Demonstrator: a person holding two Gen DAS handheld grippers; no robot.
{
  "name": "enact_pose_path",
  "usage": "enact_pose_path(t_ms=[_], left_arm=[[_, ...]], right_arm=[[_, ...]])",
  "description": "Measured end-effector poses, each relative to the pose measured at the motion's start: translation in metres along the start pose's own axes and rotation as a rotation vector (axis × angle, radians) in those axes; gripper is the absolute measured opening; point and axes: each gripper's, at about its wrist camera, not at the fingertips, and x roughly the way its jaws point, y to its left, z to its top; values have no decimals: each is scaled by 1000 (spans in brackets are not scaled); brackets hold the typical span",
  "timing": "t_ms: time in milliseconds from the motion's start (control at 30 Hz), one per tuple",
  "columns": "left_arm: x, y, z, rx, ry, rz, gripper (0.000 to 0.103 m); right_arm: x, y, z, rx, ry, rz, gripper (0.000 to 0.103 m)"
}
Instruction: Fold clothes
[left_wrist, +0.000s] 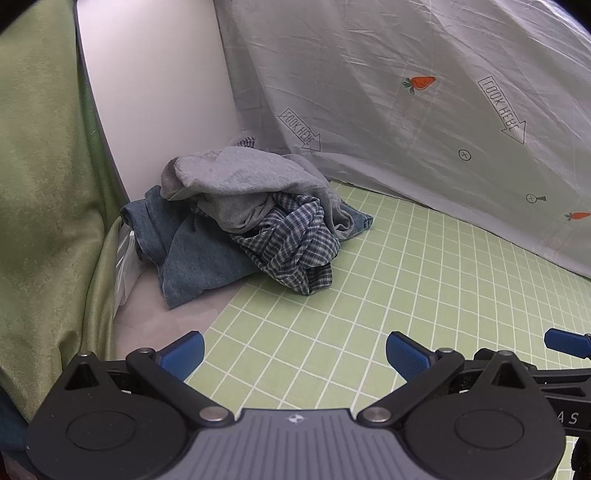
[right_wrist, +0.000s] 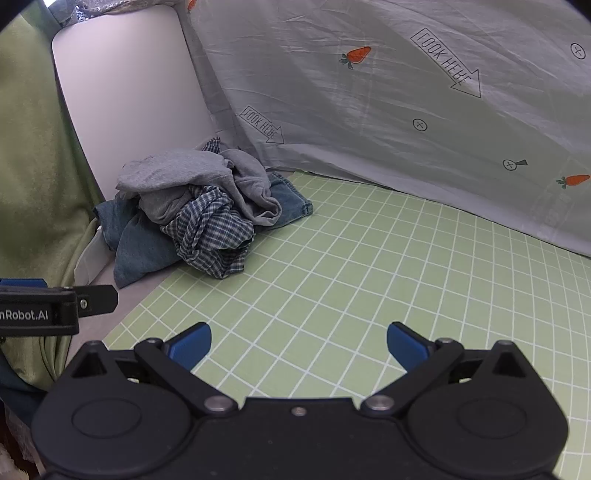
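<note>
A heap of crumpled clothes lies at the far left corner of the green grid mat (left_wrist: 406, 280): a grey garment (left_wrist: 240, 181) on top, a blue-and-white plaid shirt (left_wrist: 295, 243) in front, a blue denim piece (left_wrist: 195, 258) beneath. The heap also shows in the right wrist view, with the grey garment (right_wrist: 177, 177), plaid shirt (right_wrist: 210, 236) and denim (right_wrist: 136, 254). My left gripper (left_wrist: 293, 354) is open and empty, low over the mat, well short of the heap. My right gripper (right_wrist: 299, 345) is open and empty, beside the left one.
A grey sheet with carrots and "LOOK HERE" arrows (left_wrist: 424, 110) hangs behind the mat. A white panel (left_wrist: 155, 85) stands at the back left, green curtain fabric (left_wrist: 40, 184) at the left. The left gripper's body (right_wrist: 40, 310) shows at the right wrist view's left edge.
</note>
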Motion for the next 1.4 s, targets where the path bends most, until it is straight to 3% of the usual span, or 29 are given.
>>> enact_pose_path(t_ms=[1400], left_arm=[[3, 2, -2, 0, 18, 15, 103]], right_arm=[[-1, 0, 0, -4, 5, 1, 102]])
